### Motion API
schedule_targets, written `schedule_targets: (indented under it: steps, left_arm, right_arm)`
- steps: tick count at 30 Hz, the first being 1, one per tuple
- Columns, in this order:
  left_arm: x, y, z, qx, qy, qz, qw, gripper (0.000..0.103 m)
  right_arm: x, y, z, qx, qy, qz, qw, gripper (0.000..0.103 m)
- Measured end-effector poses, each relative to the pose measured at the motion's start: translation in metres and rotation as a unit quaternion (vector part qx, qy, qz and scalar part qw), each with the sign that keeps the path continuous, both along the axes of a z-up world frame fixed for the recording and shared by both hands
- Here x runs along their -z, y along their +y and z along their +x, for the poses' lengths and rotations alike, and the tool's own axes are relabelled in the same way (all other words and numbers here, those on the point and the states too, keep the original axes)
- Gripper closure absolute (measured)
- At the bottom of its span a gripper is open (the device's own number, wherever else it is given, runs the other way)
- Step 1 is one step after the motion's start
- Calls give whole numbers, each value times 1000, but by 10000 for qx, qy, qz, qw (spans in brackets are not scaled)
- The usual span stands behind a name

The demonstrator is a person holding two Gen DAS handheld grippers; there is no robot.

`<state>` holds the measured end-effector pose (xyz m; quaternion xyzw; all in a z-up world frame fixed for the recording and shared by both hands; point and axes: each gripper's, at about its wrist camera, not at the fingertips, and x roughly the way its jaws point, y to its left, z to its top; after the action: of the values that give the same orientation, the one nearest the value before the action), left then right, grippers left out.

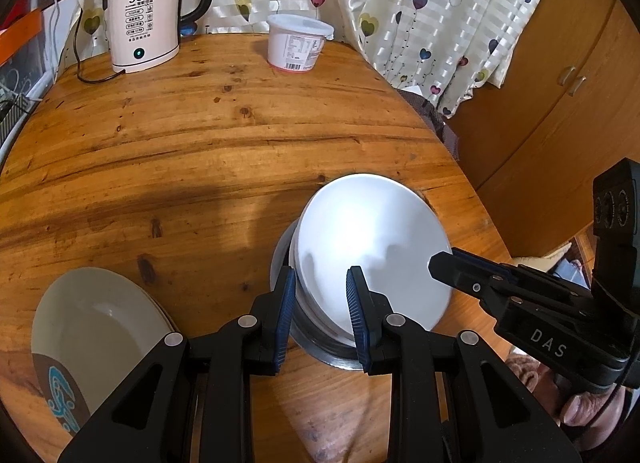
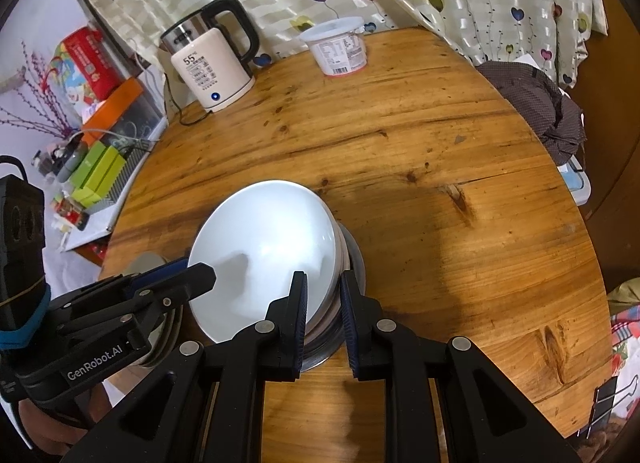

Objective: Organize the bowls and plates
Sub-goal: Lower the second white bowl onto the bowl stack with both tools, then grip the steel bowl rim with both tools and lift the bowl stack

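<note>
A: Where is the white bowl [image 1: 372,251] sitting?

B: On top of a stack of bowls, tilted up on edge, and the stack rests in a metal dish [image 1: 316,347] on the round wooden tabletop [image 1: 208,135]. It stands at the near side, toward the right in the left wrist view.

A: And the left tool [image 1: 321,315]?

B: Its jaws are narrow and closed over the near-left rim of the bowls. One blue pad [image 1: 286,315] lies on the outside of the stack, the other on the inside face of the white bowl.

A: The right tool [image 2: 324,317]?

B: Much the same, on the opposite rim. Its jaws are narrow too, one pad [image 2: 300,315] against the inner white face and the other outside the stack (the rims of the lower bowls show between them). So both tools grip the stack, one from each side.

A: Anything else to sort?

B: A plate [image 1: 96,323] with a brown and blue pattern lies flat at the left near edge, well apart from the bowls.

A: And farther back?

B: An electric kettle [image 1: 144,19] with a cord stands at the far left edge, and a white lidded tub [image 1: 298,43] to its right, both in front of a heart-print curtain [image 1: 420,3].
</note>
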<state>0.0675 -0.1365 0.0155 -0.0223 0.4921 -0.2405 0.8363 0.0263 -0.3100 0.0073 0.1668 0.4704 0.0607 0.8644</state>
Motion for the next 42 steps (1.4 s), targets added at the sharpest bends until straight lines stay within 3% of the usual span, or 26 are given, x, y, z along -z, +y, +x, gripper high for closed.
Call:
schedule_targets:
  steps: [35, 42]
  left_arm:
    - [10, -7, -4, 45, 29, 97, 9999, 73]
    - [12, -3, -2, -3, 102, -38, 9999, 73]
  right_arm:
    - [7, -5, 2, -30, 20, -6, 10000, 85]
    - [7, -6, 2, -37, 27, 11, 10000, 85]
